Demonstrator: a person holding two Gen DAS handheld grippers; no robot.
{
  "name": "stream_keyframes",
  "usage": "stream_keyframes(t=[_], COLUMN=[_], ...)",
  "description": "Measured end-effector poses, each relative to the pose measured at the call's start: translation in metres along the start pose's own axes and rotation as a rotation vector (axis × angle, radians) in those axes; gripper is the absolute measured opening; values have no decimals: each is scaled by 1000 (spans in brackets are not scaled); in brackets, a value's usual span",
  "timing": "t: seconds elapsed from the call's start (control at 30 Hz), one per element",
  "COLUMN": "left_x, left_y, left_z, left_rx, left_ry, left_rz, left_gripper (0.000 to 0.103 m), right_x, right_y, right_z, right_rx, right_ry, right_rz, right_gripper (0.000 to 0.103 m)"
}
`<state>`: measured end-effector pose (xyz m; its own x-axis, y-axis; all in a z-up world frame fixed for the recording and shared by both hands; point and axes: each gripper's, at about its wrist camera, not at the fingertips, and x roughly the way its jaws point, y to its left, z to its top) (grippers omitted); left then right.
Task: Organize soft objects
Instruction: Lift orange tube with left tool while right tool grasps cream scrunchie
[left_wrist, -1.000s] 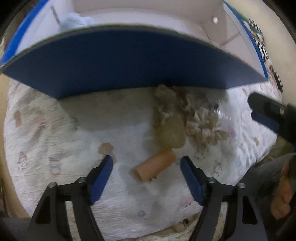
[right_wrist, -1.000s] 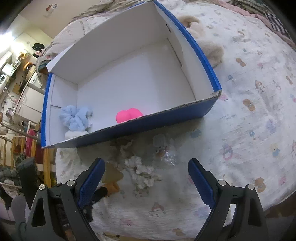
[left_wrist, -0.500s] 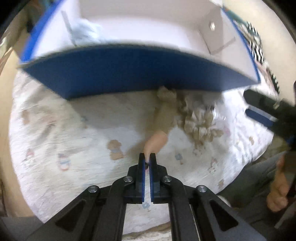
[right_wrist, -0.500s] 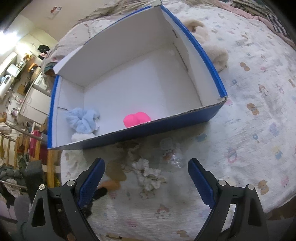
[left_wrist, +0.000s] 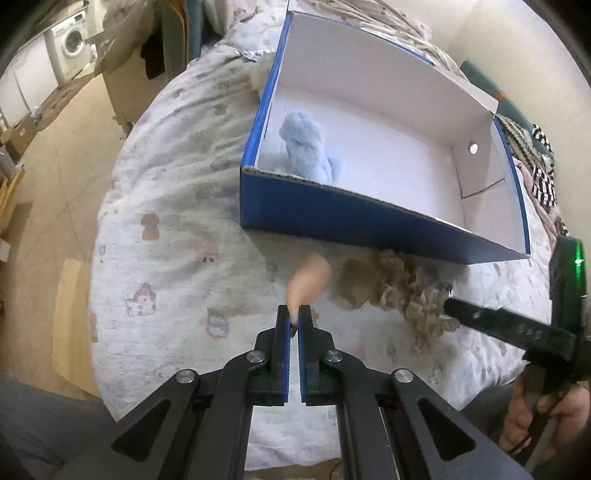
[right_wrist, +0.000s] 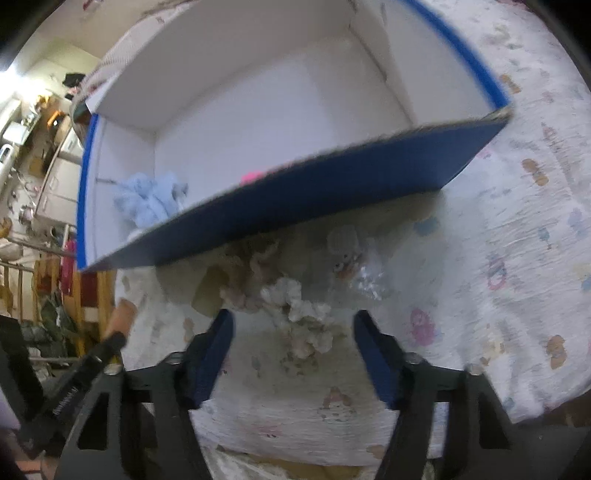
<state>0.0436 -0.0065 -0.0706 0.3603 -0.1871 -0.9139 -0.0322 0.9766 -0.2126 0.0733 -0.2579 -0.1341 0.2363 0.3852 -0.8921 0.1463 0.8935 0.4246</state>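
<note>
My left gripper (left_wrist: 293, 314) is shut on one end of a soft peach roll (left_wrist: 308, 280) and holds it above the bedspread, in front of the blue box (left_wrist: 369, 210). That roll (right_wrist: 122, 317) also shows at the left of the right wrist view. My right gripper (right_wrist: 294, 321) hangs low over a cream fluffy scrunchie (right_wrist: 306, 321). Its jaws are closing with the scrunchie between them, and the right pad is still apart from it. A tan fluffy pile (left_wrist: 402, 288) lies against the box's front wall. Inside the box (right_wrist: 332, 181) lie a light blue fluffy piece (left_wrist: 306, 147) and a pink item (right_wrist: 253, 178), mostly hidden.
The box has a white inside and stands on a bedspread (left_wrist: 166, 240) printed with small cartoon figures. A crumpled clear plastic piece (right_wrist: 365, 277) lies right of the scrunchie. The bed's edge drops to the floor (left_wrist: 48, 177) on the left; a washing machine (left_wrist: 74, 40) stands far back.
My left gripper shut on the peach roll and lifted it off the bedspread. My right gripper sank closer to the fluffy pile, and its jaws narrowed.
</note>
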Motion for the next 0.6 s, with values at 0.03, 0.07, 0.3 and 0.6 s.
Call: stream_keyframes(t=[0.03,0.07,0.3,0.6], left_x=[1,1,9,5], left_y=[0,0,-8,2], left_z=[1,2,-5,-4], left_rx=[0,0,9,-30], left_ry=[-2,1,-7,-34], left_rz=[1,0,11,36], left_gripper=[4,4,4,4], right_x=[5,9,24,-16], right_y=[1,2,17,13], right_z=[0,0,-4,-17], right_rx=[-3,-10,-112,-143], right_ry=[15,28,44,-42], right_rz=[-8,-23,-143,-73], right_gripper=[60,60,18,15])
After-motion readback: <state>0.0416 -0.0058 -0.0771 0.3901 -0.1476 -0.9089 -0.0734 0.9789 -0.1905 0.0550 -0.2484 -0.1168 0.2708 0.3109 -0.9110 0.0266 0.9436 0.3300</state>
